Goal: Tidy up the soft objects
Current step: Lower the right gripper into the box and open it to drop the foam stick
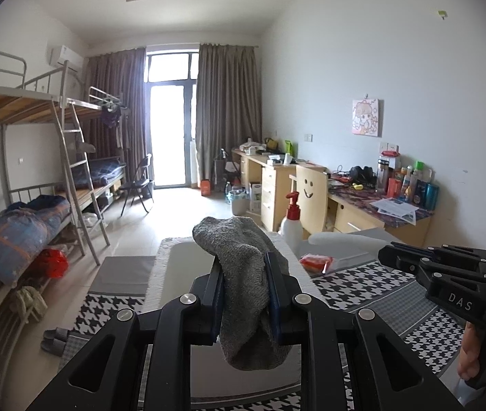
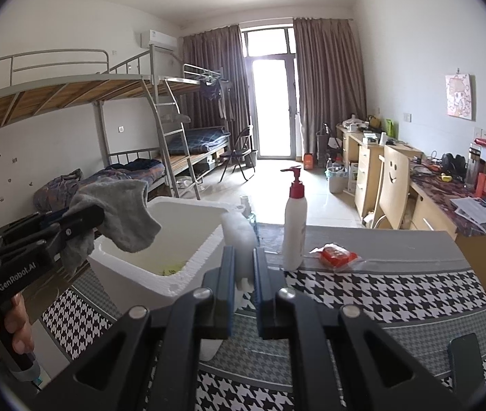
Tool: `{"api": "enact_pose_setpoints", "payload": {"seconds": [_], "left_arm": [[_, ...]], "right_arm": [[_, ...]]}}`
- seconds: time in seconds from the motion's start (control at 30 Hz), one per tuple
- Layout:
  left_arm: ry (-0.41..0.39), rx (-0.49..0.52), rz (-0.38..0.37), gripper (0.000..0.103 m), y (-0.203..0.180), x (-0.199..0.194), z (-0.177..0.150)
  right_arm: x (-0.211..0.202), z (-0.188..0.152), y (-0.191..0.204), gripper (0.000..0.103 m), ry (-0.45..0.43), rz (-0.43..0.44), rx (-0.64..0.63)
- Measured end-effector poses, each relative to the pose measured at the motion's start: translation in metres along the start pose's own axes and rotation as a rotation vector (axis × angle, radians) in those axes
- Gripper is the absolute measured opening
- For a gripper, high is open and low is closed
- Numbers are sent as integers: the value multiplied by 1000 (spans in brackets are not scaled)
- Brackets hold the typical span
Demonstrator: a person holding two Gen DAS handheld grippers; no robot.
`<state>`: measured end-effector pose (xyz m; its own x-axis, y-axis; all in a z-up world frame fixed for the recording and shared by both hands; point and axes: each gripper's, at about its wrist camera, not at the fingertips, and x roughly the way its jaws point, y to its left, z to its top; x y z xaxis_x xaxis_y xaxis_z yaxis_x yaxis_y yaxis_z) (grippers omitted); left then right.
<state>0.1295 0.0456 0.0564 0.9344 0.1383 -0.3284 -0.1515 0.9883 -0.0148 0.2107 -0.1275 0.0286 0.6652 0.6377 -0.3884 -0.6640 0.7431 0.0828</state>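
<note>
Clamping a fuzzy grey sock (image 1: 243, 274) upright — long axis vertical, toe flopped forward over the white foam box (image 2: 160, 239) — the left gripper (image 1: 243, 294) hovers above the box, while beside it the right gripper (image 2: 244, 274) pinches a soft white foam roll (image 2: 239, 236) pointing away.

Both cams ride right behind their own gripper and look forward, tilted slightly down, across the houndstooth-covered surface (image 1: 373, 284) toward the balcony door (image 1: 169, 130) at 12 o'clock.

Left wrist view sits very close over its left gripper (image 1: 243, 294), with the right gripper (image 1: 385, 257) poking in at 3 o'clock.

Right wrist view is just as tight on its own gripper, and the left one shows at 9 o'clock.

Shared stuff: the white foam box (image 2: 160, 274), pump bottle (image 2: 294, 229), bunk beds (image 2: 71, 102) and desks (image 2: 448, 212).
</note>
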Motion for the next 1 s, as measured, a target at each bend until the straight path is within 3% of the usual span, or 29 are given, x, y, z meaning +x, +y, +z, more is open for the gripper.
{"api": "enact_pose_setpoints", "payload": {"seconds": [1.0], "left_arm": [[-26, -57, 121, 23, 53, -24, -13]], "right_arm": [[45, 17, 53, 12, 55, 102, -35]]}}
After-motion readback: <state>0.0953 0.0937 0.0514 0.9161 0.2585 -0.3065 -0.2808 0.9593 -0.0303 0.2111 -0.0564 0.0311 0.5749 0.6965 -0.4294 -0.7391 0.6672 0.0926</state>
